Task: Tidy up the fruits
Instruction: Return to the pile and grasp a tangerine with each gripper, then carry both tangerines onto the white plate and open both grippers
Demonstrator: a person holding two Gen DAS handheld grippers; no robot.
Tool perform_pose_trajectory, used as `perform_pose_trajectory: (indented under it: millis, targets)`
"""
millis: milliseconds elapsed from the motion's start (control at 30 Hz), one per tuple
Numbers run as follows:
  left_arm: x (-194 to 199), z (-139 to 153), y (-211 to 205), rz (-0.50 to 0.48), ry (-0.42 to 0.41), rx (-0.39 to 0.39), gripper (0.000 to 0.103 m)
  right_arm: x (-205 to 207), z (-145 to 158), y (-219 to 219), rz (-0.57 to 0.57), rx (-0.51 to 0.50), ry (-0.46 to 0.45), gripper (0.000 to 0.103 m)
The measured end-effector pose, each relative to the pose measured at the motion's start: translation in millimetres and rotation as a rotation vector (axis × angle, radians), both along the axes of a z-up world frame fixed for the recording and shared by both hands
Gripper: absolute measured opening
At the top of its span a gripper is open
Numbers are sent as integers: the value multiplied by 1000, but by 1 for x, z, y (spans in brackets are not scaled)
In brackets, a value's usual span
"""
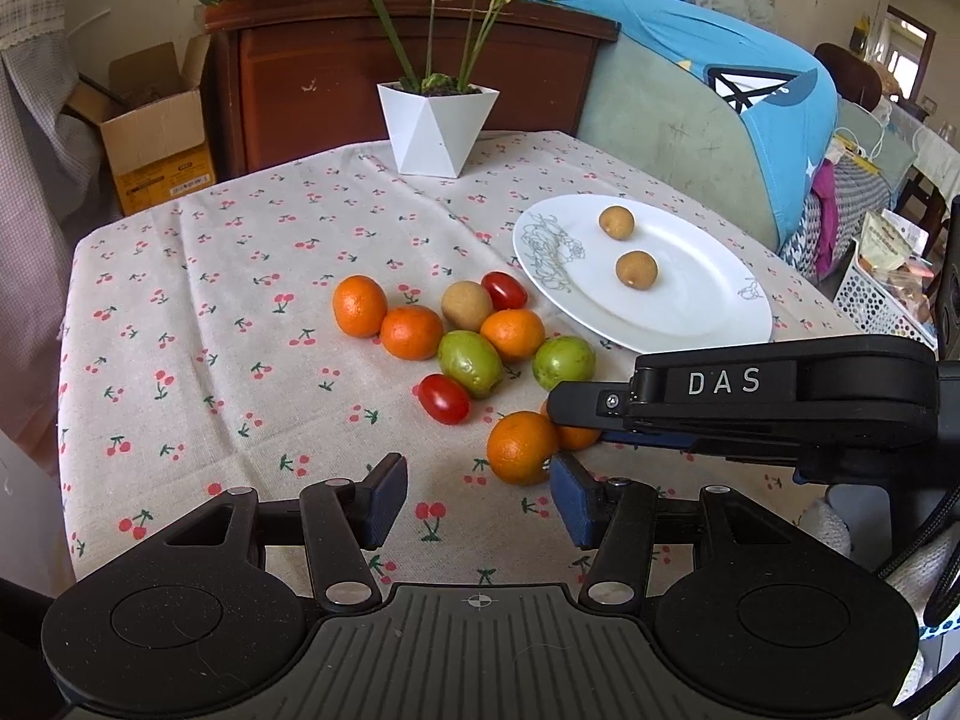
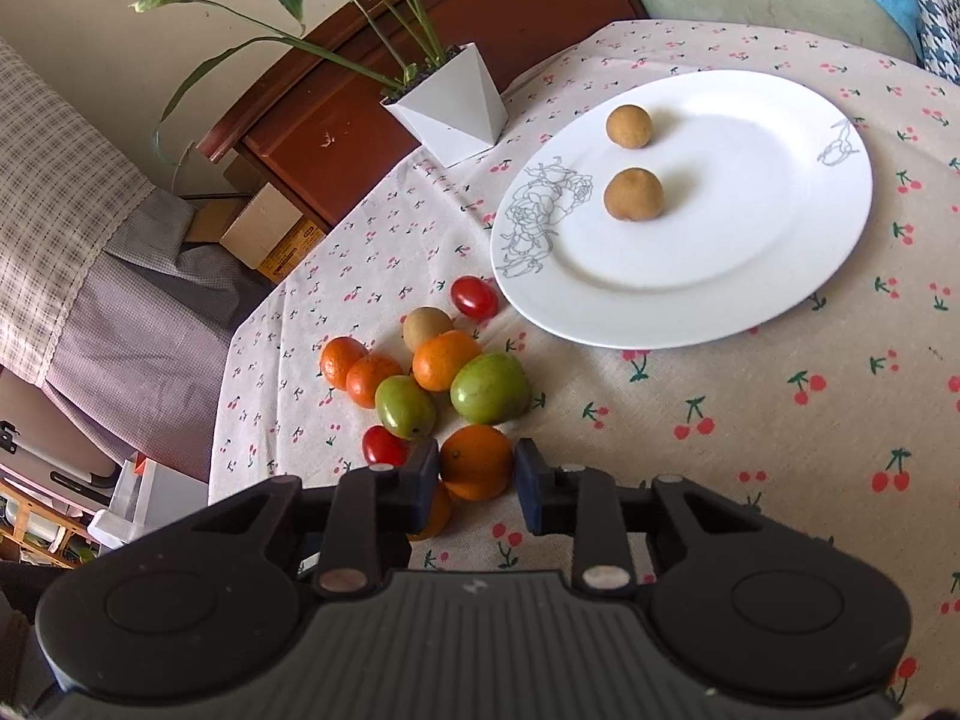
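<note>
A white plate (image 1: 708, 312) (image 2: 750, 252) holds two brown longans (image 1: 636, 269) (image 2: 633, 193). Loose fruit lies beside it on the cloth: oranges (image 1: 360, 306), green fruits (image 1: 470, 363) (image 2: 489, 387), cherry tomatoes (image 1: 444, 399) (image 2: 474, 297) and a third longan (image 1: 467, 305) (image 2: 426, 327). My right gripper (image 2: 474, 477) is open, its jaws on either side of an orange (image 2: 477, 461) without pressing it; a second orange (image 2: 435, 513) is half hidden under its left finger. My left gripper (image 1: 480, 501) is open and empty, low over the cloth, its right pad next to an orange (image 1: 521, 447).
A white geometric pot with a green plant (image 1: 437, 126) (image 2: 450, 102) stands at the table's far side. The cherry-print cloth (image 1: 240, 360) covers the table. A wooden cabinet, a cardboard box (image 1: 150, 132) and a blue-covered chair (image 1: 720, 96) stand beyond the edges.
</note>
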State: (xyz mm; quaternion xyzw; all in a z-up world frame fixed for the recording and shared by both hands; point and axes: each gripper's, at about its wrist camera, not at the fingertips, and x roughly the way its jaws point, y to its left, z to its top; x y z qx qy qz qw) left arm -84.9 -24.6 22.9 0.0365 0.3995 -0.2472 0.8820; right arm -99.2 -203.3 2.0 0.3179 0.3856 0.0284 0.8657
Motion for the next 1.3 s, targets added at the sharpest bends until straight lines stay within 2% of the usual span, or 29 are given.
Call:
perform_pose_trajectory:
  millis: [267, 500, 567, 1000, 1100, 1300]
  targets:
    - [0, -5, -13, -20, -22, -2, 50, -11, 6, -15, -77, -21, 5, 27]
    - [3, -11, -24, -16, -33, 28, 49, -10, 1, -18, -84, -15, 31, 28]
    - [4, -14, -26, -19, -40, 38, 42, -10, 1, -17, -80, -17, 33, 30]
    - [3, -15, -26, -32, -55, 40, 35, -9, 0, -15, -67, -28, 39, 30]
    - [5, -15, -24, -25, -51, 30, 27, -8, 1, -13, -59, -49, 37, 29]
    - [7, -13, -20, -3, -33, 6, 27, -10, 4, -13, -62, -54, 27, 28]
